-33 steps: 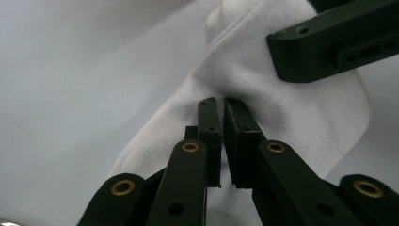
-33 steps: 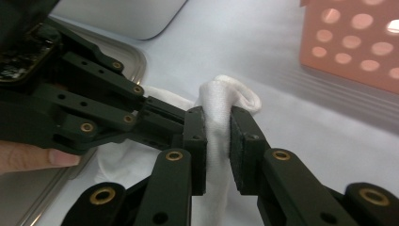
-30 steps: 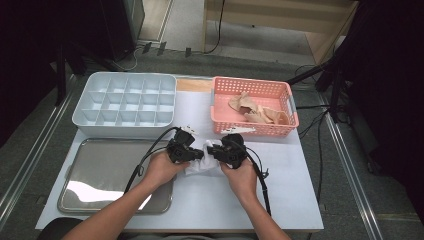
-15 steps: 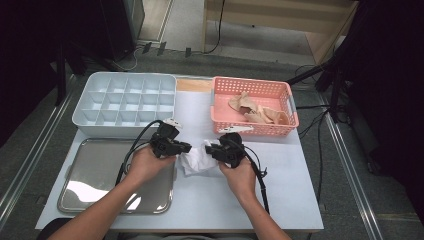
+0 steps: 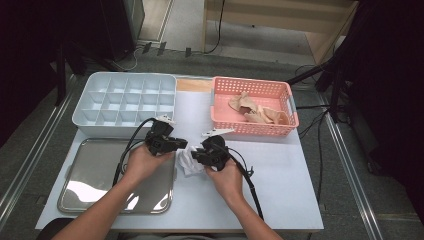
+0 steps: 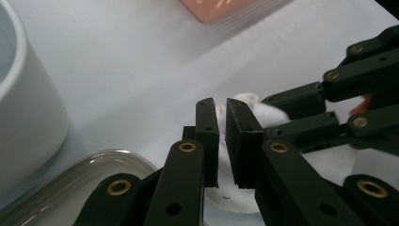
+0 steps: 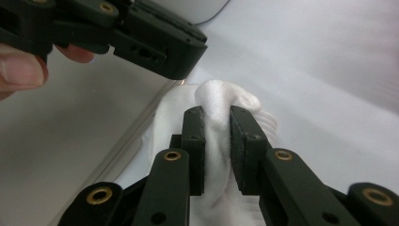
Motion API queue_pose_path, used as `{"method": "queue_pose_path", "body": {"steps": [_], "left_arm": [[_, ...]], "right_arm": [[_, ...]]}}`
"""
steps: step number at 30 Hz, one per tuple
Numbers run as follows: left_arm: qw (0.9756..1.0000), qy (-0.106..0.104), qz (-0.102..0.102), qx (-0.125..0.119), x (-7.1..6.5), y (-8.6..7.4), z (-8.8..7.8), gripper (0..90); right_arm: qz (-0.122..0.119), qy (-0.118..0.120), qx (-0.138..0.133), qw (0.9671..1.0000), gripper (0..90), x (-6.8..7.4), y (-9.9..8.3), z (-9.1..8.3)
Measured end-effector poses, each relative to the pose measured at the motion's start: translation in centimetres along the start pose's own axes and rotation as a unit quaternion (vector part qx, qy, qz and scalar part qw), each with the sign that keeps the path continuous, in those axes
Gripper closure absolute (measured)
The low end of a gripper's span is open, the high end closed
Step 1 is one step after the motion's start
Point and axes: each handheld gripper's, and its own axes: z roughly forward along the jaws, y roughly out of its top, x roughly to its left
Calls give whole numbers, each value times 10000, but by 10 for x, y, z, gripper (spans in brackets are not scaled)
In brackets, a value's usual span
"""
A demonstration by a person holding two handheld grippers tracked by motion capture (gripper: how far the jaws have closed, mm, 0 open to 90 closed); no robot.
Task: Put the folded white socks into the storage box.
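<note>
A crumpled white cloth lies on the white table between my two grippers, at the metal tray's right edge. My right gripper comes at it from the right. In the right gripper view its jaws are shut on a thick bunched fold of the cloth. My left gripper sits just up and left of the cloth, jaws pointing right. In the left gripper view its jaws stand almost together, white cloth filling the narrow slit and bulging behind them.
A pink basket at the back right holds beige cloths. A white compartment box stands at the back left. A shiny metal tray lies at the front left under the left forearm. Cables trail from both grippers.
Both grippers have shifted left with the cloth. The left one moved farther and rose a little, so the gap between the two has widened.
</note>
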Motion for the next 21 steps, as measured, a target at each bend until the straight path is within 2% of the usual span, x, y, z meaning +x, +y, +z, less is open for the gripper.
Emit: {"method": "queue_pose_path", "body": {"steps": [7,8,9,10,11,13,18,21], "left_arm": [[10000,-7,16,-14,1,0,0,843],[10000,-34,7,-9,0,0,1,843],[10000,-34,7,-9,0,0,1,842],[10000,-33,15,14,-1,0,2,842],[10000,-33,15,14,-1,0,2,842],[10000,-24,21,16,-1,0,2,841],[10000,9,-9,-10,2,0,1,842],[10000,6,-33,-40,3,1,-1,842]], "right_arm": [[-102,18,-31,9999,769,3,-4,8],[-127,88,-25,9999,724,1,-3,7],[-127,88,-25,9999,724,1,-3,7],[-132,170,-10,9998,668,1,-3,6],[-132,170,-10,9998,668,1,-3,6],[-190,188,-21,9996,607,5,-5,3],[-220,354,-136,9990,592,6,-7,-9],[-218,470,-62,9986,603,5,-10,-16]]}}
